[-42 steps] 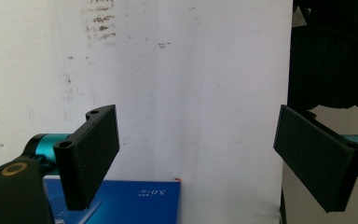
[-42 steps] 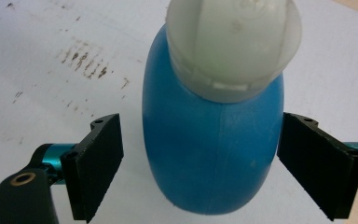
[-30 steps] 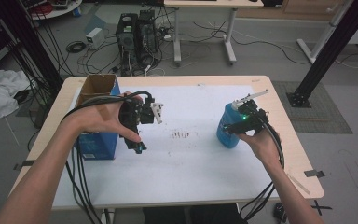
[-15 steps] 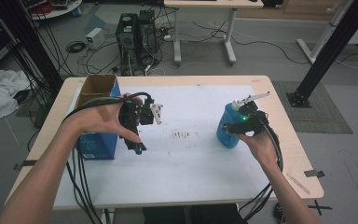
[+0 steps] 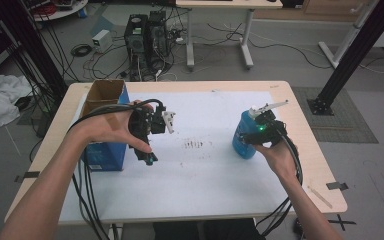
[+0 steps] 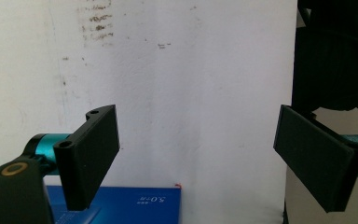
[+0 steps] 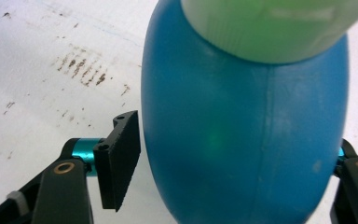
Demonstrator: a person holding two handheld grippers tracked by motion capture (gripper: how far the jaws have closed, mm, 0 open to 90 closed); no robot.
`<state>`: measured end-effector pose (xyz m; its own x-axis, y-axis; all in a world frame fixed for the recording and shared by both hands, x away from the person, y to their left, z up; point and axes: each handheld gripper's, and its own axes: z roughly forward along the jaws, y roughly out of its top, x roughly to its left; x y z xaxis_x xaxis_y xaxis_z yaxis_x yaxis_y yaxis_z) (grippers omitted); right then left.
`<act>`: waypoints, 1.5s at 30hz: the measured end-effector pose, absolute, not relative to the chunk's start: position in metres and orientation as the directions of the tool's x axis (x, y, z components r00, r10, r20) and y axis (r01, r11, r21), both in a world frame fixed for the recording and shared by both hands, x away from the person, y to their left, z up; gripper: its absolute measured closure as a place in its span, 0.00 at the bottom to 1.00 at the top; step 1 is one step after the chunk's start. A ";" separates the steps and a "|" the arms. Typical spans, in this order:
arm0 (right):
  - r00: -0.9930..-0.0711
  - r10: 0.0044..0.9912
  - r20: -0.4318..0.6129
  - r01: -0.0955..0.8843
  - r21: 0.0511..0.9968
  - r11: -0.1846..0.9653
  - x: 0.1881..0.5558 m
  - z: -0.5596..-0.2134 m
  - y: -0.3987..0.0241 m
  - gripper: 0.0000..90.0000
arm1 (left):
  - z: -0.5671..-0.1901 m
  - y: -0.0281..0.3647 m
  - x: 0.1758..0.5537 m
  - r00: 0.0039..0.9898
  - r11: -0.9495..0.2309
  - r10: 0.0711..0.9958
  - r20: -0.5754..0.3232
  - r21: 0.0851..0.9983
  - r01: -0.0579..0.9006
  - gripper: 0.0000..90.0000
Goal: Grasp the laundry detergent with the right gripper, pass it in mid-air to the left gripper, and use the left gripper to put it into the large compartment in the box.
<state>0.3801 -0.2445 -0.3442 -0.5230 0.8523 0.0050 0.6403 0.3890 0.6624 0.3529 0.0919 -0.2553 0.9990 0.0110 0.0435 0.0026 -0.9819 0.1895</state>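
Note:
A blue spray bottle [image 5: 241, 139] with a white trigger head stands on the white paper at the table's right. My right gripper [image 5: 249, 141] reaches it from the near side. In the right gripper view the bottle [image 7: 242, 140] sits between the jaws, which have just been closing; the left pad [image 7: 120, 161] touches its side, and the right pad is hidden behind it. My left gripper [image 5: 160, 141] hangs open over the paper beside a blue box [image 5: 105, 150]. Its wide-apart pads [image 6: 93, 154] hold nothing, as the left gripper [image 6: 200, 154] view shows.
White paper [image 5: 205, 170] covers most of the wooden table [image 5: 320, 165], with brown smudges [image 5: 195, 145] at its middle. The open-topped blue box [image 6: 135, 205] stands at the left. Cables trail off the near edge. On the floor behind are computer towers [image 5: 147, 30] and a desk.
The right gripper's jaws have drawn in around the blue bottle. Both hands have stayed where they were, and the left gripper is as open as before.

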 end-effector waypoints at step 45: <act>-0.521 0.853 -0.013 0.614 0.688 0.386 0.380 -0.347 -0.247 0.52 | -0.255 0.092 0.353 0.998 -0.978 0.021 0.054 0.207 0.010 0.16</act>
